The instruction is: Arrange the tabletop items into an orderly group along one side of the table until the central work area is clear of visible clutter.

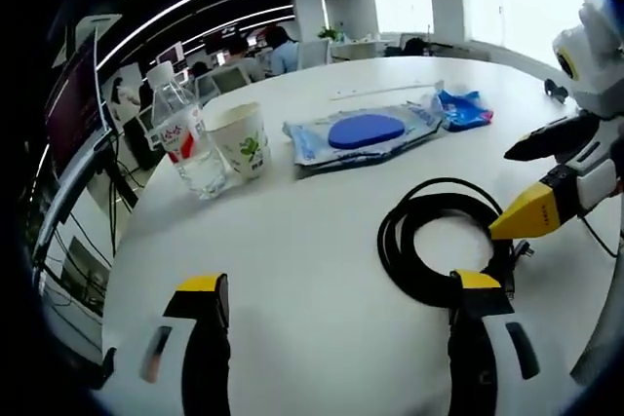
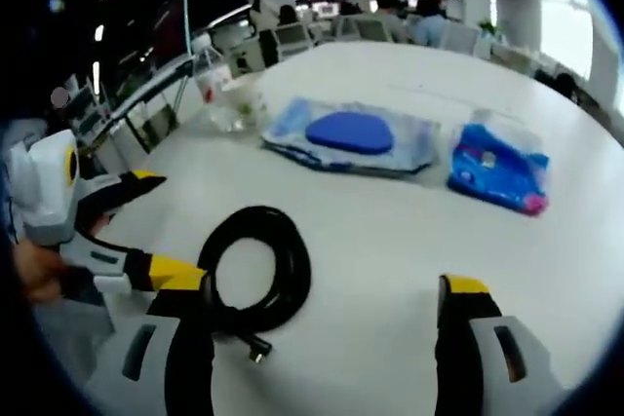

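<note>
1. The coiled black cable (image 1: 439, 241) lies on the white table (image 1: 292, 270) in the open middle area, well apart from the other items, which already sit in a loose row toward the far edge
2. Both grippers are at the coil: in the left gripper view the left gripper (image 1: 336, 323) has its jaws spread wide with its right jaw tip at the near edge of the coil, and the right gripper (image 1: 531, 177) comes in from the right, its lower yellow jaw tip right at the coil's rim
3. In the right gripper view the right gripper's own jaws are spread too, pinching nothing; the cable sits at its left jaw rather than between the two
4. To do this well, I would close on several loops together near the plug end, lift the coil as one bundle so it does not unwind, and set it just beside the wipes pack
5. Count: one cable, one water bottle (image 1: 185, 133), one paper cup (image 1: 241, 140), one wipes pack (image 1: 366, 133) with a blue lid, one small blue packet (image 2: 497, 168)
</note>
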Motion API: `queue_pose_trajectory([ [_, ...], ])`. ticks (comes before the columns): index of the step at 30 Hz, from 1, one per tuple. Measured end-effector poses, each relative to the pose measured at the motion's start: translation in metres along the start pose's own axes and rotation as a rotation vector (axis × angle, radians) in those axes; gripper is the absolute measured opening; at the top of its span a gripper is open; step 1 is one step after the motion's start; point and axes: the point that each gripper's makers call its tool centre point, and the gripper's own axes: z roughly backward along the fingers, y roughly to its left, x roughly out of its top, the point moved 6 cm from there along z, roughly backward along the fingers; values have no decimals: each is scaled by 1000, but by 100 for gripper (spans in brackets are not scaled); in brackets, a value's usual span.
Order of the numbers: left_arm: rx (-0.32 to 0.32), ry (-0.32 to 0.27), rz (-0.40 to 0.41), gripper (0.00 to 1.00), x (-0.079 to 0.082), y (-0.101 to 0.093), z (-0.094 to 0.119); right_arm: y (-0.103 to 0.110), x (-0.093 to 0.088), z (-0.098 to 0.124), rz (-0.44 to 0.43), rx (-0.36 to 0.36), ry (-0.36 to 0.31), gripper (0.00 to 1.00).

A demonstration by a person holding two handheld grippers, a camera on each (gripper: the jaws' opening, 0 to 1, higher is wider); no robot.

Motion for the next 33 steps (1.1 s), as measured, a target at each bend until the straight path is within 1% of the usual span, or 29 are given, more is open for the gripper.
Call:
queue_pose_trajectory([
  [3,6,1,1,93,3,1,-3,-2,1,-5,-10,-11,17,89],
  [4,8,2,1,93,4,2,-4,-2,0,-8,-6,-18,33,87],
  [8,8,24,3,91,7,1,-9,1,-2,-14,3,-20,70,82],
  [9,10,26,-3,90,7,1,-10,1,-1,-15,17,-30,62,81],
  [10,7,31,-5,89,8,0,-10,1,-1,-15,41,-31,78,81],
  [11,2,37,-4,88,8,-1,-11,2,-2,-15,68,-24,99,79],
  [13,0,40,2,87,7,-3,-12,6,-1,-16,118,-4,110,72],
  [14,5,40,3,87,7,-3,-12,4,-2,-15,145,-14,129,69],
  [15,9,41,10,86,7,-4,-12,5,-3,-14,176,-18,150,68],
  [16,8,46,12,85,6,-5,-12,6,-1,-15,158,-13,127,67],
  [18,3,47,19,81,6,-7,-13,7,-1,-16,163,-5,131,64],
  [21,-12,49,14,76,7,-11,-15,9,0,-18,179,-9,130,62],
  [24,-18,57,12,73,7,-13,-14,12,1,-20,206,-9,134,59],
  [26,-35,70,30,68,6,-16,-15,14,2,-21,217,-18,153,56],
  [27,-44,73,33,63,6,-19,-15,16,3,-21,220,-13,159,54],
  [28,-44,72,25,61,6,-21,-15,19,4,-21,240,-3,167,50],
  [29,-38,66,-3,59,8,-24,-14,22,4,-21,256,7,170,46],
  [31,-38,74,-27,53,9,-30,-14,29,5,-21,288,26,172,36],
  [33,-73,94,-23,43,10,-36,-14,31,5,-21,290,24,172,25],
])
